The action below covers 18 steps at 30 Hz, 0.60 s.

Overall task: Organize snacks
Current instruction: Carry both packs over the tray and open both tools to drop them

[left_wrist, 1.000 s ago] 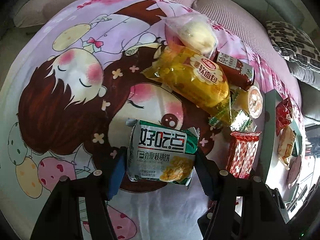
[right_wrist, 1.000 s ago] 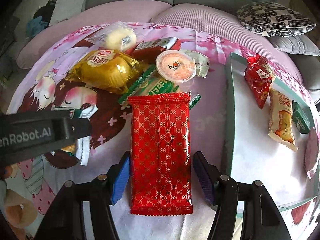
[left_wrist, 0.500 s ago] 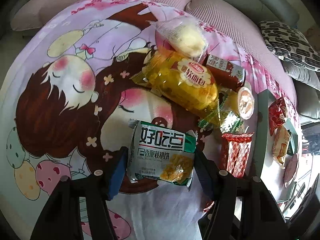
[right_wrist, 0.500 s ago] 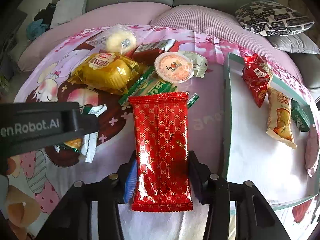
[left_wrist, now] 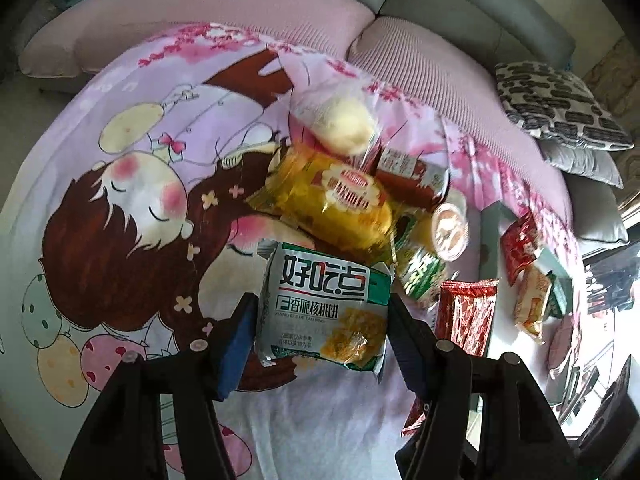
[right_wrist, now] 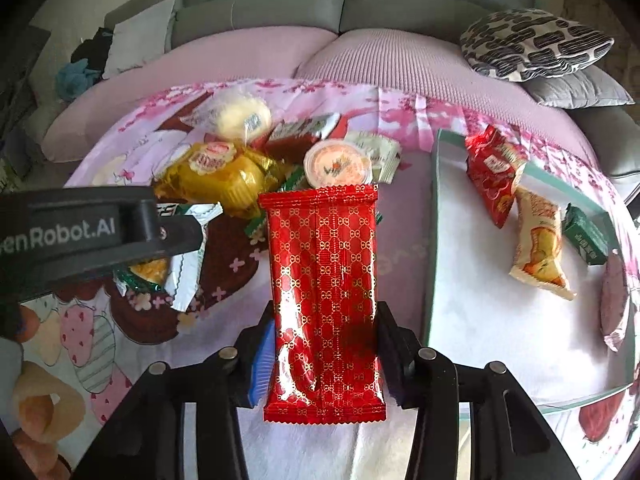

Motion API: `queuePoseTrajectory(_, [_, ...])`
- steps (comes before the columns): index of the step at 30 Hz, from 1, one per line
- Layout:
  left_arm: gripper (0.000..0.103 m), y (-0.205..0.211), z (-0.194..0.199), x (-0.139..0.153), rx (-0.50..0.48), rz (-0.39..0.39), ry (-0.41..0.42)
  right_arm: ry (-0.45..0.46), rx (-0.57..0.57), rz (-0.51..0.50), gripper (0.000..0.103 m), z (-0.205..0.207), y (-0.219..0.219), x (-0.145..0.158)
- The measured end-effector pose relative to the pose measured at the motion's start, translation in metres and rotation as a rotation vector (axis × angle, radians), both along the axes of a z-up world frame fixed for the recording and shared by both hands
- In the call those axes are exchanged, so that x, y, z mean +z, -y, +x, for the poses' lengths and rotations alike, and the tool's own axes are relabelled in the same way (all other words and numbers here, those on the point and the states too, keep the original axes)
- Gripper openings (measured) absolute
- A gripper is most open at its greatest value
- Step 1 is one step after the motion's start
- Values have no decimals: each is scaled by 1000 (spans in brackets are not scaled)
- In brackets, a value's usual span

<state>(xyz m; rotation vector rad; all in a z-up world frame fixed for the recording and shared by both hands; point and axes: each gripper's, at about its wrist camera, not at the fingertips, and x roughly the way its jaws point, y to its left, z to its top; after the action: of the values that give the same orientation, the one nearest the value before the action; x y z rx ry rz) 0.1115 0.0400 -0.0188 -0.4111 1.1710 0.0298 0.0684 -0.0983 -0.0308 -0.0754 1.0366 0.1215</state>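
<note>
Pinching fingers [right_wrist: 390,356] on red packet [right_wrist: 322,300]

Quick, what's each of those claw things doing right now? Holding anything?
Left gripper: closed on the green-and-white biscuit packet.
Right gripper: closed on the long red patterned packet.

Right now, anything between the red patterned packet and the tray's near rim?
Nothing: right wrist view shows only bare pale cloth between the red patterned packet and the tray rim.

Right tool [right_wrist: 324,354] now clamped on red packet [right_wrist: 322,280], lifted.
</note>
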Motion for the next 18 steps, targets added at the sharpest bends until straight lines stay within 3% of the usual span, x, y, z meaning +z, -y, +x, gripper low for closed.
queuePoseTrajectory(10, [65, 6, -5, 19, -13, -4, 86, 31, -13, 22, 48, -2, 9, 15])
queuePoseTrajectory(18, [65, 31, -11, 37, -95, 8, 178, 55, -136, 59, 48, -1, 56, 29])
